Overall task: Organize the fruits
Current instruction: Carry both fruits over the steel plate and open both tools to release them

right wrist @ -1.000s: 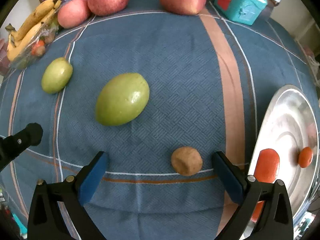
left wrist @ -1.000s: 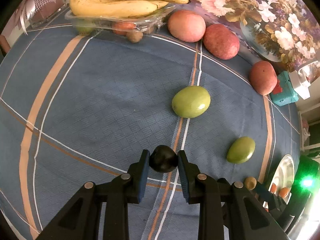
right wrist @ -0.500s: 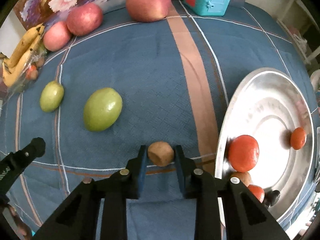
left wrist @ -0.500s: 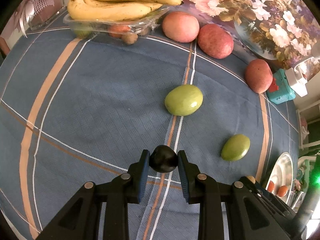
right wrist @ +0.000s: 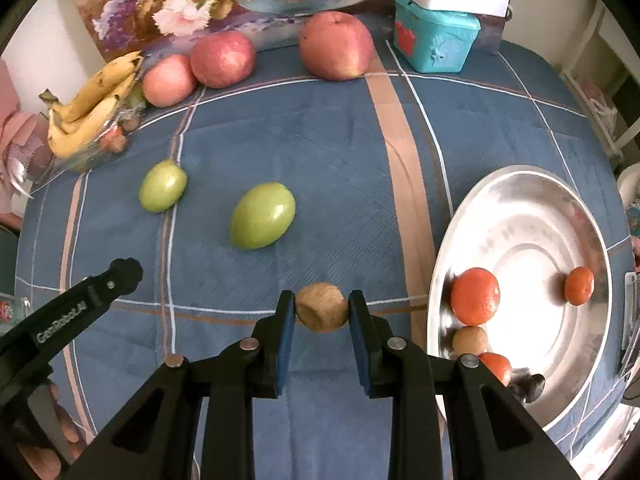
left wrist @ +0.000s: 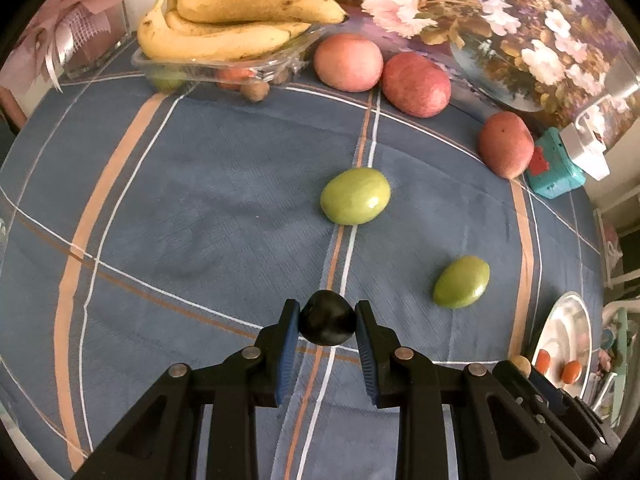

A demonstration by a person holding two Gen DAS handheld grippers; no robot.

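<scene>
Fruits: right gripper [right wrist: 322, 312] clamped on brown fruit [right wrist: 321, 307], above cloth just left of steel plate [right wrist: 520, 184]. Left gripper [left wrist: 328, 322] clamped on dark plum [left wrist: 328, 317]. Risk: round fruit slips from pads, rolls off plate.

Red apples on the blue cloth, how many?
3, all along the far edge: a pinkish round apple beside the banana tray, a red one touching it, a large one near the teal box. None seems hidden.
</scene>
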